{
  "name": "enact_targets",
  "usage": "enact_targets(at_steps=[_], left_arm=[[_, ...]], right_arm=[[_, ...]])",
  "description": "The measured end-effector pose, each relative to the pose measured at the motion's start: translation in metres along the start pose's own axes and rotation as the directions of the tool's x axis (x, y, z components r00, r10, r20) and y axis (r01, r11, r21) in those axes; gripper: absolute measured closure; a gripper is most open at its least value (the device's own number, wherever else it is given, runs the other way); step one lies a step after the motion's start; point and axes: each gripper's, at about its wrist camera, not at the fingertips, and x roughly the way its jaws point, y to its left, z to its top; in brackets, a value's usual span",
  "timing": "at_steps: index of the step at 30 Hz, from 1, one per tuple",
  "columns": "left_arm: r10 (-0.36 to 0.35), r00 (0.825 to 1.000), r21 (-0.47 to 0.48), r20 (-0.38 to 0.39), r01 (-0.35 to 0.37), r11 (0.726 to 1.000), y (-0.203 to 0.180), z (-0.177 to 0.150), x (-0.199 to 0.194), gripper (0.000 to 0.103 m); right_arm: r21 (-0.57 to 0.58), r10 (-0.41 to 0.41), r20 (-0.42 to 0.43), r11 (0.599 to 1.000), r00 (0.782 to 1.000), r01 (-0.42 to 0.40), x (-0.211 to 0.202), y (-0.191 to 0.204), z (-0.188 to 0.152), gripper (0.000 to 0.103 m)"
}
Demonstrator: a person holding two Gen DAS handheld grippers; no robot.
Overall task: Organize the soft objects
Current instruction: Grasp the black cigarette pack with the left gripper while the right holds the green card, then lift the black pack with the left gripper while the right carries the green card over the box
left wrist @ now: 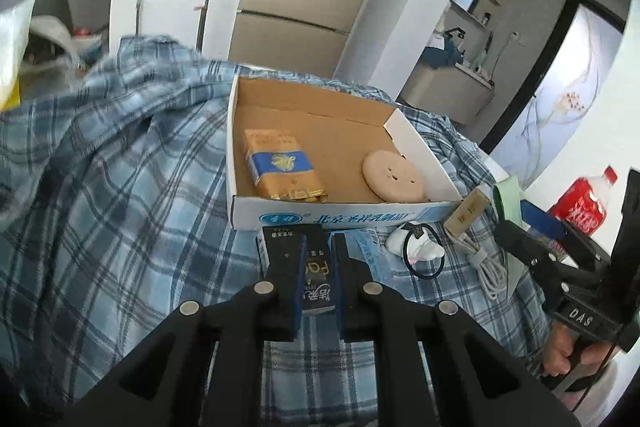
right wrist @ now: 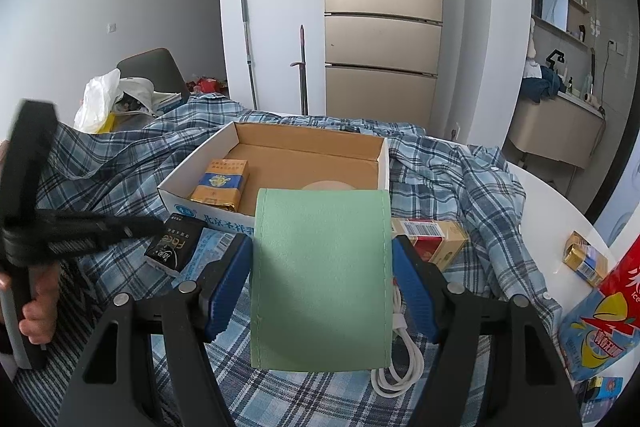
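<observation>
My left gripper (left wrist: 320,247) is shut on a black tissue pack (left wrist: 316,267), held just above the plaid cloth (left wrist: 120,187) in front of the open cardboard box (left wrist: 344,213). Inside the box lie a yellow-and-blue pack (left wrist: 280,167) and a round beige pad (left wrist: 394,179). In the right wrist view my right gripper (right wrist: 320,247) is shut on a folded green soft sheet (right wrist: 320,287), its blue pads (right wrist: 230,291) pressing both sides. That sheet hides the near part of the box (right wrist: 384,163). The left gripper (right wrist: 156,225) with the black pack (right wrist: 172,239) shows at the left.
On the cloth lie a white cable (right wrist: 400,359), a red-and-gold pack (right wrist: 432,239), a white soft item with a black hair tie (left wrist: 416,247) and a beige plug block (left wrist: 468,213). A red bottle (left wrist: 584,203), a blue snack bag (right wrist: 596,323) and a small gold pack (right wrist: 586,259) stand at right.
</observation>
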Motion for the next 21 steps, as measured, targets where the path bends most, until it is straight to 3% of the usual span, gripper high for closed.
enact_targets(at_steps=[3,5,7,8,16,21], left_arm=[[0.018,0.998,0.051,-0.065,-0.014,0.999,-0.01,-0.003,0.013,0.088],[0.038,0.995,0.074,-0.095,-0.031,0.997,-0.015,-0.004,0.021,0.076],[0.046,0.991,0.086,-0.123,-0.035,0.996,-0.017,-0.005,0.027,0.042],[0.048,0.99,0.09,-0.134,-0.036,0.995,-0.017,-0.006,0.029,0.039],[0.164,0.974,0.092,-0.159,-0.15,0.984,-0.012,-0.01,0.036,0.039],[0.162,0.972,0.031,-0.173,-0.159,0.987,0.004,-0.008,0.036,0.039]], right_arm=[[0.01,0.004,-0.006,1.0,1.0,-0.004,0.001,-0.002,0.0,0.033],[0.01,0.005,-0.007,1.0,1.0,-0.005,0.001,-0.001,0.0,0.033],[0.006,0.005,-0.006,1.0,1.0,-0.005,0.001,-0.001,0.0,0.033],[0.003,0.005,-0.005,1.0,1.0,-0.005,0.001,-0.001,0.0,0.033],[0.01,0.011,-0.011,1.0,1.0,-0.011,0.001,-0.001,0.0,0.033],[0.01,0.012,-0.014,1.0,1.0,-0.012,0.002,-0.002,0.0,0.033]])
